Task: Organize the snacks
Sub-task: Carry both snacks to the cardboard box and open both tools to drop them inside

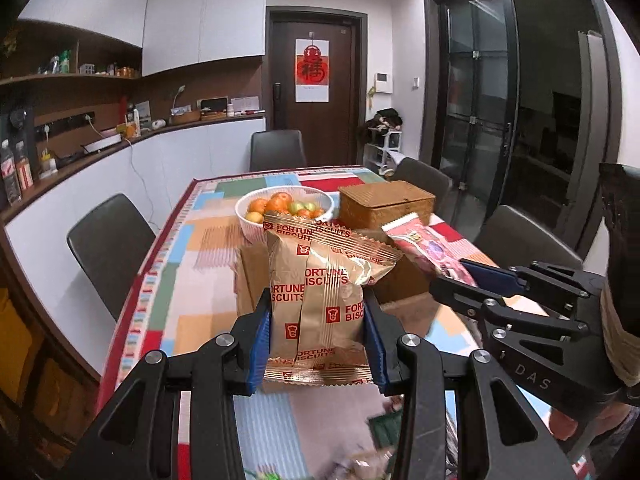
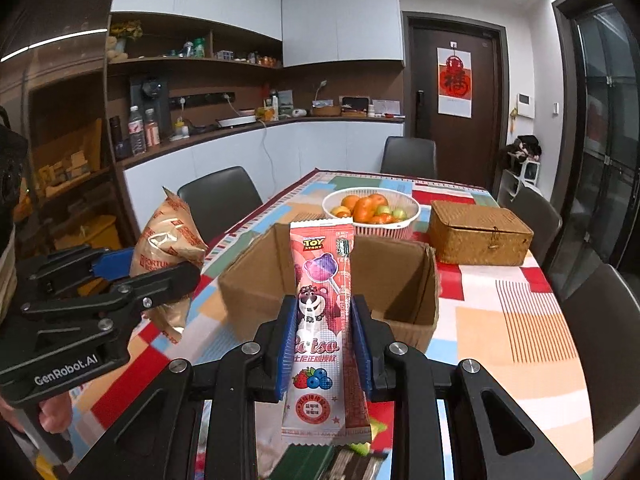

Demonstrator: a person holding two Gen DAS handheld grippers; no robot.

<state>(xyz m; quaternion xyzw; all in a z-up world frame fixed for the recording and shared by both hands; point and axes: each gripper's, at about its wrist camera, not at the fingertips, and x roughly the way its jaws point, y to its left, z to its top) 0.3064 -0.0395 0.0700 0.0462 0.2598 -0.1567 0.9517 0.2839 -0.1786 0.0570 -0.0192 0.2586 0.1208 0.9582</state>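
Observation:
My left gripper (image 1: 318,312) is shut on a gold Fortune Biscuits bag (image 1: 320,292) and holds it upright above the table, in front of an open cardboard box (image 1: 250,276). The bag also shows in the right wrist view (image 2: 168,248). My right gripper (image 2: 324,324) is shut on a pink Lotso lollipop packet (image 2: 322,300), held upright in front of the same box (image 2: 332,280). In the left wrist view the right gripper (image 1: 472,280) holds the pink packet (image 1: 424,248) to the right of the box.
A white basket of oranges (image 2: 372,210) and a wicker lidded box (image 2: 478,236) stand behind the cardboard box on the patchwork tablecloth (image 2: 500,312). More snack packets (image 2: 332,460) lie at the near edge. Dark chairs (image 1: 106,248) surround the table.

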